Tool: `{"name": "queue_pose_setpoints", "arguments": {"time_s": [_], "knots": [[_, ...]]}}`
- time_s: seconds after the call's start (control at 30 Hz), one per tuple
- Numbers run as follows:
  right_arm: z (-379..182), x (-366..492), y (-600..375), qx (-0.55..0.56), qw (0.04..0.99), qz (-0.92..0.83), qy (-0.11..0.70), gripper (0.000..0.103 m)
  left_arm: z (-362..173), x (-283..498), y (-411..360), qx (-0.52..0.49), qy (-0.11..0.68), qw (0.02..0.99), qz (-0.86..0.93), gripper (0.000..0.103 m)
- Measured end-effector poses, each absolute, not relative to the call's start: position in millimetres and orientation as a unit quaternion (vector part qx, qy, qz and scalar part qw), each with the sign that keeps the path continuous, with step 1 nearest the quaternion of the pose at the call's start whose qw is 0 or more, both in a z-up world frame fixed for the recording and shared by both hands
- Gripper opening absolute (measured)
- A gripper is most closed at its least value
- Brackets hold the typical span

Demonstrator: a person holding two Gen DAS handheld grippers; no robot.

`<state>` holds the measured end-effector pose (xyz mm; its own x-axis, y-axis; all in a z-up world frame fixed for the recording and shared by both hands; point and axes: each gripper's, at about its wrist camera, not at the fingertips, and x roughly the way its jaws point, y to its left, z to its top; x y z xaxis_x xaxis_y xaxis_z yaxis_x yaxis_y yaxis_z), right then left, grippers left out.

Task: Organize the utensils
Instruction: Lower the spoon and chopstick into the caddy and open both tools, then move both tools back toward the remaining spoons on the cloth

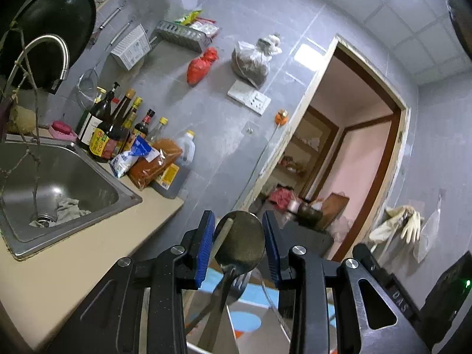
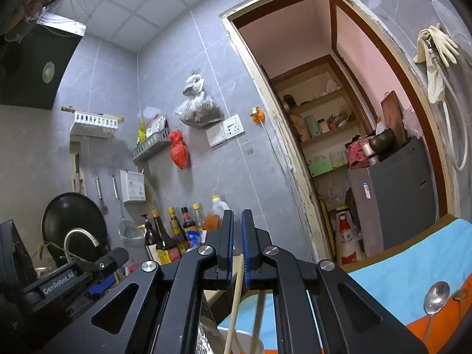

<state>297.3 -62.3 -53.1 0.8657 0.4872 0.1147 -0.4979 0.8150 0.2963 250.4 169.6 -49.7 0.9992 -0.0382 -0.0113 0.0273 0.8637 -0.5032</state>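
**Utensils part-gathered; chopsticks in transfer, one spoon outstanding**

Nearest the left camera, the left hand-held gripper (image 1: pixel 237 243) has its blue pads apart, standing either side of a steel spoon (image 1: pixel 239 240) without visibly touching it. That spoon stands bowl-up beside a chopstick tip (image 1: pixel 222 234); both handles run down into what appears to be a clear container (image 1: pixel 265 292), its rim only partly visible. Whether this gripper supports the container lower down cannot be told.

Right hand-held gripper (image 2: pixel 237 237): pads nearly together, a narrow slot between them. Pale chopsticks (image 2: pixel 236 303) rise from below into that slot. Judged clamped on them, though the contact itself is hidden behind the linkage. Below sits a pale rounded rim, possibly a cup; unclear.

Further out, a second spoon (image 2: pixel 433 298) lies loose on the blue and orange cloth (image 2: pixel 413 268), well apart from both grippers. Beside it a small brass-coloured item, too small to identify.

Beyond, on the left view: counter (image 1: pixel 73 259), sink (image 1: pixel 59 177), bottles (image 1: pixel 112 129) against the tiled wall.

Assessment: step in hand is moving the chopsticks toward the upright group. Next move calls for lining the sticks over the container mouth, lowering, then parting the pads. Afterwards the loose spoon needs collecting. Risk: sticks fouling the spoon bowl on entry.
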Motion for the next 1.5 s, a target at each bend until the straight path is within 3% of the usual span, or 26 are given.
{"name": "queue_pose_setpoints", "arguments": {"time_s": [0.07,0.17,0.33,0.4,0.53,0.63,0.7,0.73,0.93,1.03,1.5], "knots": [[-51.6,296.2,-64.6,0.158,0.953,0.258,-0.011,0.008,-49.2,249.9,166.8,-0.252,0.023,0.967,-0.022,0.029],[-49.6,294.8,-69.5,0.158,0.953,0.257,0.003,0.026,-46.8,248.5,159.8,-0.239,0.039,0.970,-0.027,0.041],[-46.7,289.9,-82.5,0.155,0.955,0.250,0.028,0.028,-37.0,245.6,144.6,-0.211,0.059,0.975,-0.025,0.043],[-44.6,287.0,-89.8,0.151,0.957,0.246,0.037,0.033,-31.9,244.2,138.5,-0.200,0.067,0.977,-0.019,0.055],[-37.8,281.1,-110.5,0.150,0.959,0.236,0.052,0.049,-22.2,240.7,124.7,-0.178,0.079,0.981,-0.010,0.061],[-31.2,278.5,-128.0,0.142,0.962,0.223,0.066,0.056,-14.7,237.4,106.2,-0.146,0.088,0.985,0.003,0.079],[-27.6,278.5,-139.9,0.141,0.963,0.218,0.076,0.074,-12.3,234.0,94.5,-0.126,0.086,0.988,0.014,0.094],[-25.8,278.4,-146.3,0.139,0.963,0.215,0.079,0.077,-11.2,232.2,87.5,-0.118,0.086,0.989,0.020,0.095],[-17.0,271.8,-183.8,0.114,0.968,0.200,0.094,0.087,-7.7,229.9,59.1,-0.100,0.092,0.990,0.040,0.098],[-14.4,267.9,-203.4,0.105,0.970,0.193,0.101,0.102,-6.4,227.3,41.5,-0.087,0.097,0.991,0.038,0.099],[-39.5,259.6,-294.9,0.071,0.975,0.128,0.168,0.103,-21.9,226.3,-44.4,-0.041,0.144,0.988,-0.039,0.099]]}}
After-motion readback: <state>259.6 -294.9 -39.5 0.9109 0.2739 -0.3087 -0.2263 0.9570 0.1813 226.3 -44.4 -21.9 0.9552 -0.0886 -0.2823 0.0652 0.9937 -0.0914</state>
